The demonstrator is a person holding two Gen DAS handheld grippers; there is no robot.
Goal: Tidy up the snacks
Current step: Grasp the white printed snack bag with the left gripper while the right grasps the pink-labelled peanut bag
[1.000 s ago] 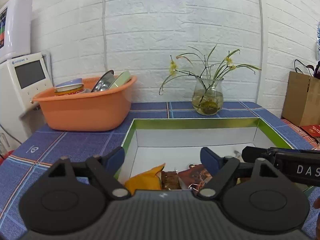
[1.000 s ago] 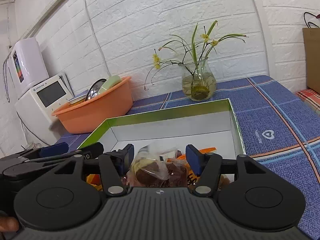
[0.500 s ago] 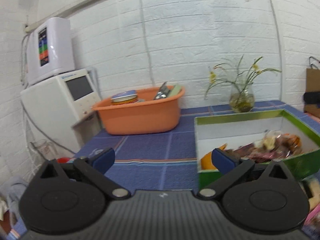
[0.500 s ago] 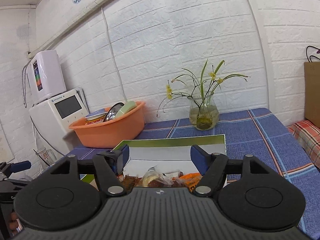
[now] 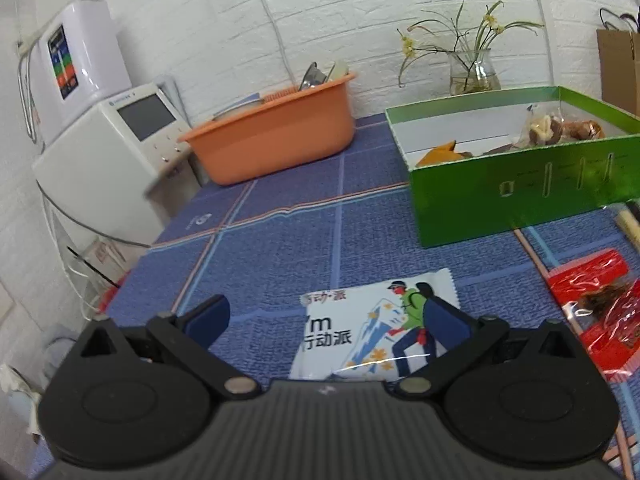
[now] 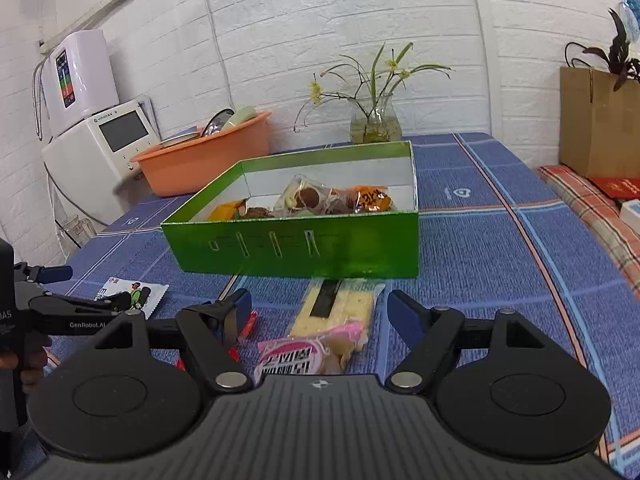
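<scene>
The left gripper (image 5: pixel 324 320), fingers spread wide and empty, sits directly over the white snack packet (image 5: pixel 376 336) lying flat on the tablecloth (image 5: pixel 280 248), near the green box (image 5: pixel 520 184); the right gripper (image 6: pixel 320 316), also wide, faces the cracker pack (image 6: pixel 340 308).

Green box (image 6: pixel 296 242) holding wrapped snacks (image 6: pixel 320 198), white packet (image 5: pixel 376 336), red packet (image 5: pixel 596 300), cracker pack (image 6: pixel 332 320) lying flat before it

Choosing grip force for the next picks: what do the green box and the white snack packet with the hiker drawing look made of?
Open green rectangular box: likely glossy coated cardboard, with thin straight walls, a white inside and die-cut slots. White flat snack packet with the hiker drawing: probably thin shiny plastic film, given the serrated sealed edge and the glare streak.
</scene>
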